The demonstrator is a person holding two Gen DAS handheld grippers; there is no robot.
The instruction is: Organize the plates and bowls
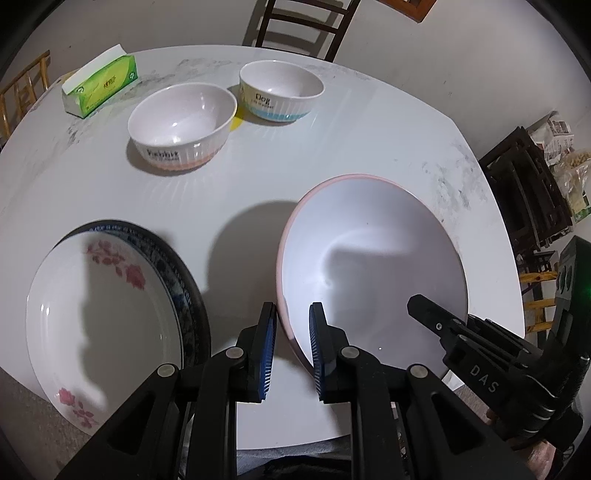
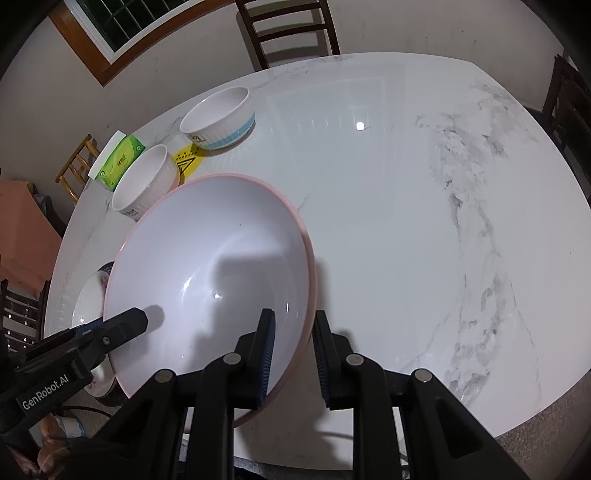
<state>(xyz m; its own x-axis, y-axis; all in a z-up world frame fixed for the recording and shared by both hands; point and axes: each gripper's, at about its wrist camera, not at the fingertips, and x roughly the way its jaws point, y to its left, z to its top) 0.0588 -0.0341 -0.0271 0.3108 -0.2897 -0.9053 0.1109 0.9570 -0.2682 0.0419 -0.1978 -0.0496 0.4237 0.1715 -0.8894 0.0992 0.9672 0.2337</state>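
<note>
A large white bowl with a pink rim sits tilted over the table's near edge. My left gripper straddles its left rim, jaws a little apart, one pad inside and one outside. My right gripper straddles its right rim the same way. A white flowered plate rests on a blue-patterned plate at the left. Two small ribbed bowls stand further back: one with a pink base, one with a blue band.
A green tissue box lies at the table's far left. A yellow sticker lies between the small bowls. Chairs stand beyond the marble table. Stacked stools stand at the right.
</note>
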